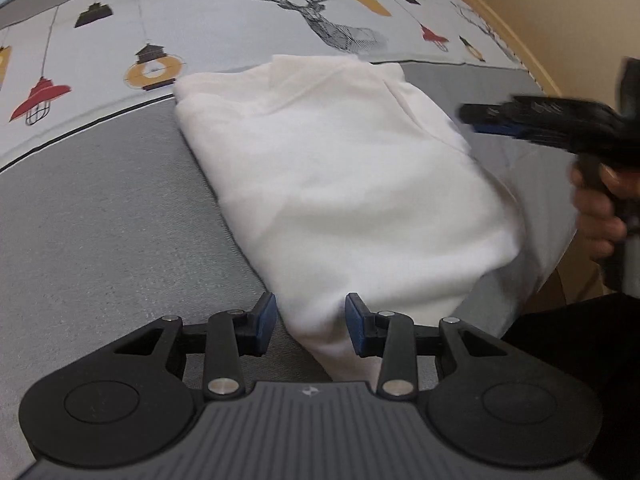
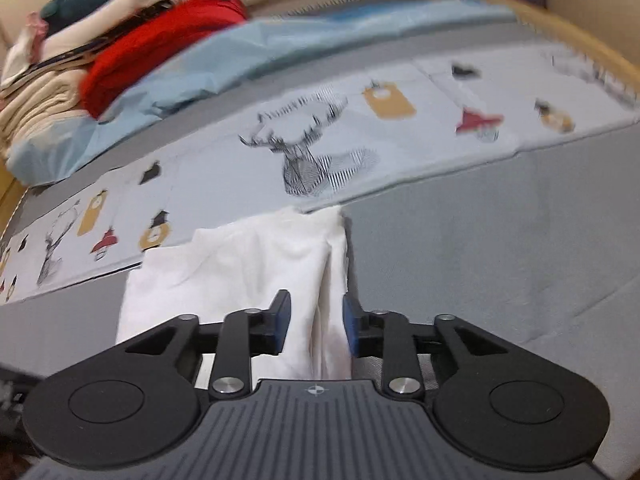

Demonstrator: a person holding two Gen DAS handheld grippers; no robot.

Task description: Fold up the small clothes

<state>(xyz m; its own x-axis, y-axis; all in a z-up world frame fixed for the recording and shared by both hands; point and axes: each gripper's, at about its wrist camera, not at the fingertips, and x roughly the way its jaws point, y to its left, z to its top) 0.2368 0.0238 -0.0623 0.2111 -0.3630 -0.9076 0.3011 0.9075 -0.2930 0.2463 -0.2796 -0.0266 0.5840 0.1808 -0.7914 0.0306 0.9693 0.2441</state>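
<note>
White garment (image 1: 340,184) on the bed (image 1: 100,220), beneath both grippers' parted jaws

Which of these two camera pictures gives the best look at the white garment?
The left wrist view: the folded white garment lies nearly whole and sharp on the grey bed cover. The right wrist view is blurred and its own gripper hides the garment's near part.

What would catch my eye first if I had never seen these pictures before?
Probably the white folded garment, lying bright on the grey bedspread, with the left gripper open over its near end. Behind it runs a pale band printed with a line-drawn deer head and coloured lanterns. In the right wrist view a vivid red garment tops a pile of clothes at the far left.
</note>
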